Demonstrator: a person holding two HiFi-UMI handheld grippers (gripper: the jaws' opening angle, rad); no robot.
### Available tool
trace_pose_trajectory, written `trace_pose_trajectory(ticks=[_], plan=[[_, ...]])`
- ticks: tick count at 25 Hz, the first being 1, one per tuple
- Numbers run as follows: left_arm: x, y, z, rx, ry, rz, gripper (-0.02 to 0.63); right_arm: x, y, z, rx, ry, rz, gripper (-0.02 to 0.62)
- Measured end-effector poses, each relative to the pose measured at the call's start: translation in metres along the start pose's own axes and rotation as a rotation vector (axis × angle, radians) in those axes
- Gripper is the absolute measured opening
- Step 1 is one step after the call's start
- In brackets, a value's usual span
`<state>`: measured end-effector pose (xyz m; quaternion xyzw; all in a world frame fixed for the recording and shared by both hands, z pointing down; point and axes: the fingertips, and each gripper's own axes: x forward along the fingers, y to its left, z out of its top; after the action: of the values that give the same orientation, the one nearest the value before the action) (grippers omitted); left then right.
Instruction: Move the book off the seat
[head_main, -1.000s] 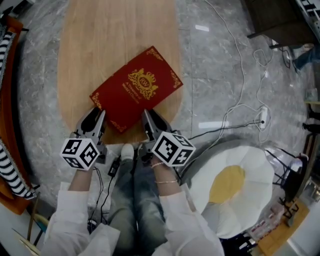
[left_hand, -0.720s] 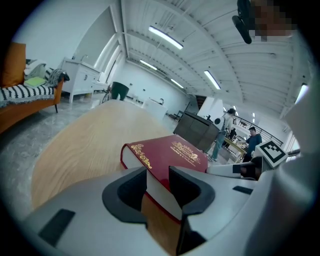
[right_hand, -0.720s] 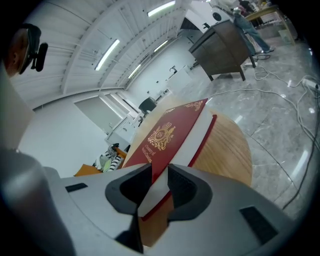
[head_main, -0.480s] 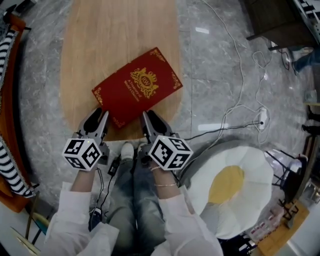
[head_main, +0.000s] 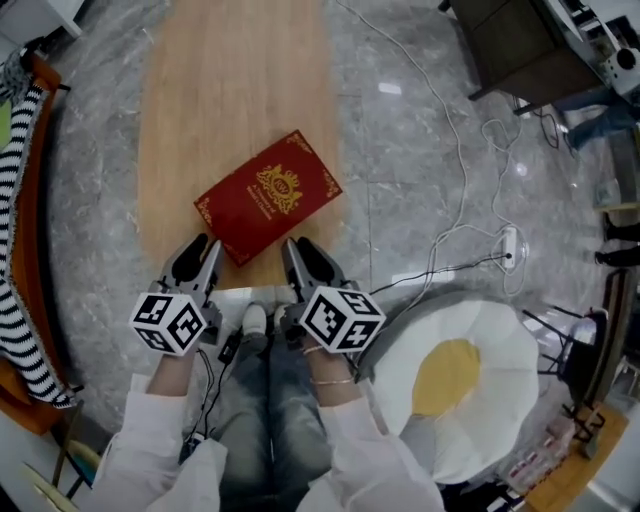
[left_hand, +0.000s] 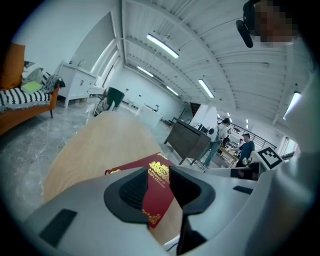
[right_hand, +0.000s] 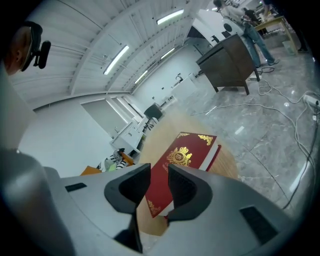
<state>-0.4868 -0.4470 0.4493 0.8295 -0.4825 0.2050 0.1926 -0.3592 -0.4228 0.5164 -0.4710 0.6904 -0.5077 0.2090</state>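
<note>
left gripper (left_hand: 159, 186) jaws apart, just opened wider; red book (left_hand: 132, 168) beyond, seemingly untouched, on wooden seat (left_hand: 95, 145).

1. A glossy grey marble floor (head_main: 420, 150) catches light reflections.
2. A fried-egg cushion (head_main: 470, 375), white and yellow, lies on it.
3. Just beyond the cushion: a white power strip (head_main: 509, 247) and trailing cables (head_main: 455, 140).
4. Farther beyond the cushion: a dark cabinet (head_main: 505, 40).
5. Well left of the cushion: an orange sofa (left_hand: 11, 65) with a striped blanket (head_main: 15, 200).
6. Strip lights (left_hand: 162, 46) line the white ceiling.
</note>
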Motion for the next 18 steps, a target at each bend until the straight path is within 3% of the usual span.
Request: trace_pose_trajectory(ticks=[4, 12, 18], plan=[[-0.020, -0.040, 0.035, 0.013, -0.025, -0.042, 0.126, -0.029, 0.032, 0.025, -0.032, 0.012, 0.026, 0.103], [-0.061, -0.118, 0.107, 0.031, -0.068, -0.092, 0.121, -0.100, 0.101, 0.095, -0.080, -0.059, 0.048, 0.101], [-0.094, -0.178, 0.156, 0.085, -0.092, -0.108, 0.037, -0.147, 0.156, 0.129, -0.170, -0.061, 0.099, 0.092]])
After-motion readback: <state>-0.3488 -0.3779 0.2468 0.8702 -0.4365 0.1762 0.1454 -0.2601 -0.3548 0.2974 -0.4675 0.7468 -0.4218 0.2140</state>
